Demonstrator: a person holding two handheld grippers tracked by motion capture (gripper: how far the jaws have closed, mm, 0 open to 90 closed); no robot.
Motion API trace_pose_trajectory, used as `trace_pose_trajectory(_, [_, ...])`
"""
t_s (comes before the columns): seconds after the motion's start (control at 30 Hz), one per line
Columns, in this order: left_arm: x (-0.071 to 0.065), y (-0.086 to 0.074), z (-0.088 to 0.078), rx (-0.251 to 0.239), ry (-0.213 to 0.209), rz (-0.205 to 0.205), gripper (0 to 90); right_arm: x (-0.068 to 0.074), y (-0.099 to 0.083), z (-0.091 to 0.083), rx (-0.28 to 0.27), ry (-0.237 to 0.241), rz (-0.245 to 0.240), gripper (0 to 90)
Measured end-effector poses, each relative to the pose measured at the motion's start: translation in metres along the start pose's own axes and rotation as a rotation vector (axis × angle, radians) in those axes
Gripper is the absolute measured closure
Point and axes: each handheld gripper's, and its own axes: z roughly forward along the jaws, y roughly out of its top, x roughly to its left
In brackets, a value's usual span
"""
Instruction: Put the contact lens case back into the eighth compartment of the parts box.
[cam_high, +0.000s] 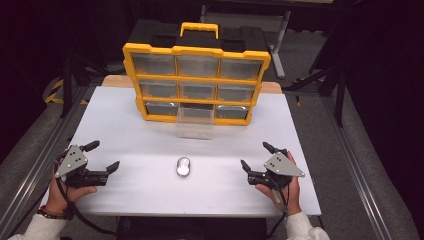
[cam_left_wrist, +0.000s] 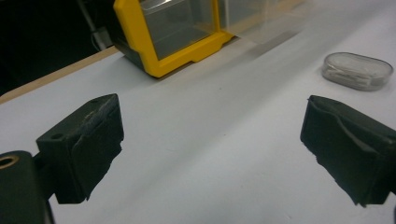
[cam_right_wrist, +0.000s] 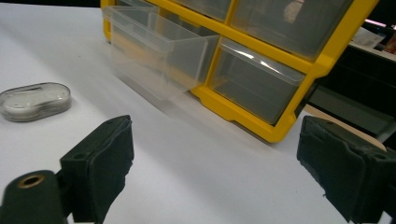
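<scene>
Case (cam_high: 183, 167) lies between both grippers' fingers (cam_high: 118, 165), all spread wide, holding nothing

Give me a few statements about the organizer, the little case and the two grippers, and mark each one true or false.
1. The organizer's bottom middle drawer is pulled out. True.
2. The small clear case lies inside that drawer. False: it lies on the white table, in front of the organizer.
3. The left gripper grips the case. False: its jaws stand open, empty.
4. The right gripper is open. True.
</scene>
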Motion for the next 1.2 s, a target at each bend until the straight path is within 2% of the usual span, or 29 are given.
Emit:
trace_pose_trajectory(0.1, [-0.004,-0.002,0.0,-0.032,-0.021,0.014,9.2,0.002,-0.003,0.003,0.015,0.022,-0.01,11.8])
trace_pose_trajectory(0.2, [-0.007,-0.006,0.001,-0.044,-0.071,0.009,7.7,0.005,-0.004,0.006,0.033,0.053,-0.019,11.1])
trace_pose_trajectory(0.3, [-0.011,-0.009,0.002,-0.046,-0.098,0.016,7.9,0.008,-0.002,0.008,0.036,0.08,-0.026,10.7])
trace_pose_trajectory(0.5, [-0.017,-0.011,0.002,-0.051,-0.126,0.032,7.9,0.013,0.002,0.021,0.072,0.141,-0.036,8.4])
trace_pose_trajectory(0.6, [-0.018,-0.011,0.001,-0.052,-0.136,0.034,7.7,0.015,0.007,0.03,0.095,0.188,-0.034,7.3])
trace_pose_trajectory(0.67, [-0.018,-0.011,0.001,-0.049,-0.158,0.039,7.8,0.016,0.011,0.036,0.12,0.227,-0.038,7.4])
trace_pose_trajectory(0.8, [-0.019,-0.011,0.002,-0.049,-0.161,0.047,8.2,0.02,0.016,0.049,0.159,0.277,-0.05,7.3])
trace_pose_trajectory(0.83, [-0.019,-0.012,0.002,-0.05,-0.163,0.038,8.1,0.021,0.018,0.051,0.164,0.285,-0.053,7.2])
trace_pose_trajectory(1.2, [-0.018,-0.013,0.004,-0.04,-0.177,0.043,7.8,0.038,0.03,0.083,0.19,0.374,-0.07,7.2])
